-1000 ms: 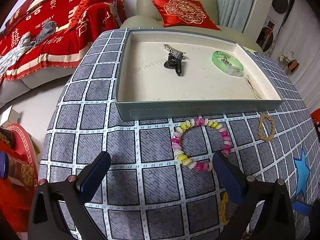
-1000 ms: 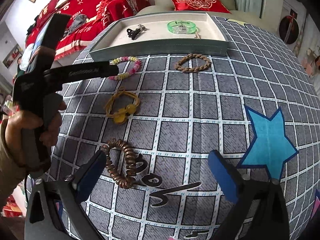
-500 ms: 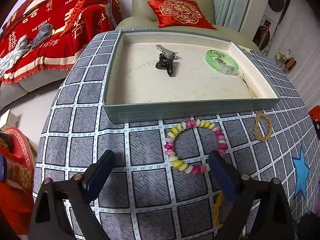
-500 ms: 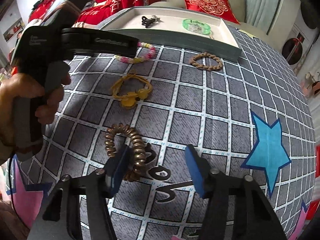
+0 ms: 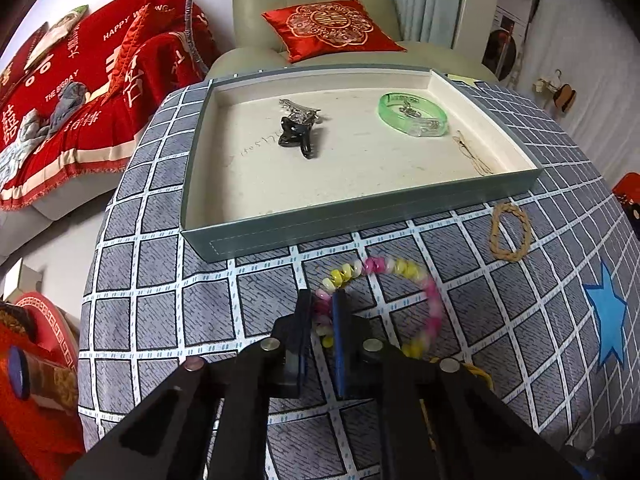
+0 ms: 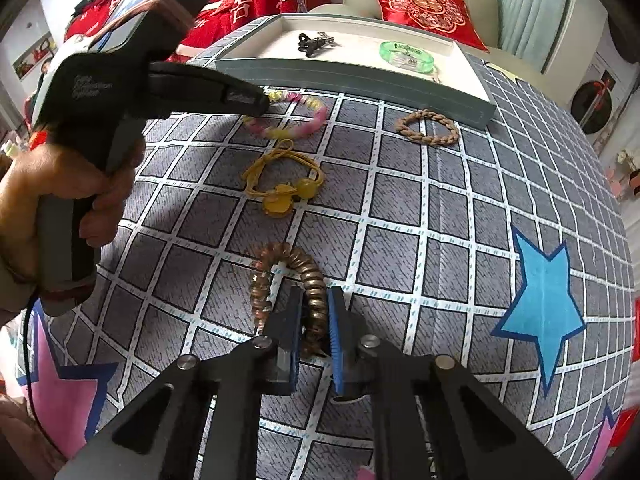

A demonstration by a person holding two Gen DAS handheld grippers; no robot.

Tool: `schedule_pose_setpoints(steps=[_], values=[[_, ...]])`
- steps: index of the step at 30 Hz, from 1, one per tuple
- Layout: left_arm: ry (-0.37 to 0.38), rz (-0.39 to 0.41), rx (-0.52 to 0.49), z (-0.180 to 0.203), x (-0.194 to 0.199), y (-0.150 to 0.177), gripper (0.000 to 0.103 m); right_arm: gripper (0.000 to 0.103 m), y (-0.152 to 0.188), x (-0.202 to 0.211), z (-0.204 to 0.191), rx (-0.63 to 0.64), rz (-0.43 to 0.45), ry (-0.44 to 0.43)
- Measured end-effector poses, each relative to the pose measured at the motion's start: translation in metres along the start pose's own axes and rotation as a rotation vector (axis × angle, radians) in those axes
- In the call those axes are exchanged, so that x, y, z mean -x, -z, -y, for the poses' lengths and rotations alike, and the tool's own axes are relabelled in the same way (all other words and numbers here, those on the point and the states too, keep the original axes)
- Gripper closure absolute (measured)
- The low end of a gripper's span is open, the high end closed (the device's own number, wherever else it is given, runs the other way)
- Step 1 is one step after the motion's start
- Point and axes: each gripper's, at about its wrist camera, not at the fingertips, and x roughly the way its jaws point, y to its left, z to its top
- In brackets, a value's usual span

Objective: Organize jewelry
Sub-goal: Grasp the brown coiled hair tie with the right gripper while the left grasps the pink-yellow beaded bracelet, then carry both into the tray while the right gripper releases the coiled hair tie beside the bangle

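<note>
on the grid-patterned cloth point(image 5: 160, 312), just before the tray point(image 5: 360, 220), the left gripper point(image 5: 320, 312) clamps the pink-and-yellow bead bracelet point(image 5: 400, 268); nearer, the right gripper point(image 6: 314, 312) pinches the bronze coil bracelet point(image 6: 308, 272).

Both hand-held grippers are matte black, angular frames with round silver screw heads and flat blue pads lining the fingers: the left hand-held gripper point(image 5: 322, 320), the right hand-held gripper point(image 6: 314, 322). Toward nine o'clock, a bare-skinned hand point(image 6: 60, 196) wraps a grey pistol grip bearing faint embossed lettering, a thin black cable trailing below.
</note>
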Motion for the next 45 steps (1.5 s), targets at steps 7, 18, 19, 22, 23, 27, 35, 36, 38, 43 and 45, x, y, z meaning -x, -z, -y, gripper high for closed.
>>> schedule_pose_setpoints(steps=[7, 18, 19, 22, 23, 27, 35, 36, 38, 43, 45], values=[[0.071, 0.02, 0.046, -0.01, 0.013, 0.006, 0.078, 0.09, 0.004, 0.002, 0.018, -0.061, 0.0, -0.011], [0.132, 0.086, 0.052, -0.019, 0.047, 0.001, 0.078, 0.09, 0.003, 0.009, 0.038, -0.123, 0.013, -0.013], [0.137, 0.092, 0.052, -0.02, 0.05, 0.0, 0.078, 0.09, 0.002, 0.01, 0.039, -0.126, 0.017, -0.012], [0.149, 0.106, 0.052, -0.021, 0.057, -0.003, 0.078, 0.09, -0.002, 0.013, 0.045, -0.142, 0.03, -0.016], [0.155, 0.11, 0.053, -0.021, 0.059, -0.004, 0.078, 0.09, -0.002, 0.016, 0.045, -0.15, 0.035, -0.019], [0.167, 0.128, 0.05, -0.02, 0.066, -0.006, 0.078, 0.09, -0.007, 0.021, 0.052, -0.172, 0.049, -0.024], [0.184, 0.16, 0.05, -0.021, 0.078, -0.01, 0.078, 0.09, -0.015, 0.029, 0.062, -0.211, 0.076, -0.035], [0.184, 0.167, 0.051, -0.021, 0.079, -0.012, 0.078, 0.09, -0.017, 0.03, 0.064, -0.218, 0.079, -0.038], [0.184, 0.177, 0.054, -0.023, 0.082, -0.014, 0.078, 0.09, -0.018, 0.031, 0.066, -0.228, 0.085, -0.043], [0.178, 0.195, 0.07, -0.032, 0.087, -0.018, 0.078, 0.09, -0.025, 0.032, 0.069, -0.261, 0.096, -0.081], [0.171, 0.2, 0.071, -0.035, 0.089, -0.019, 0.078, 0.09, -0.027, 0.033, 0.068, -0.259, 0.105, -0.088]])
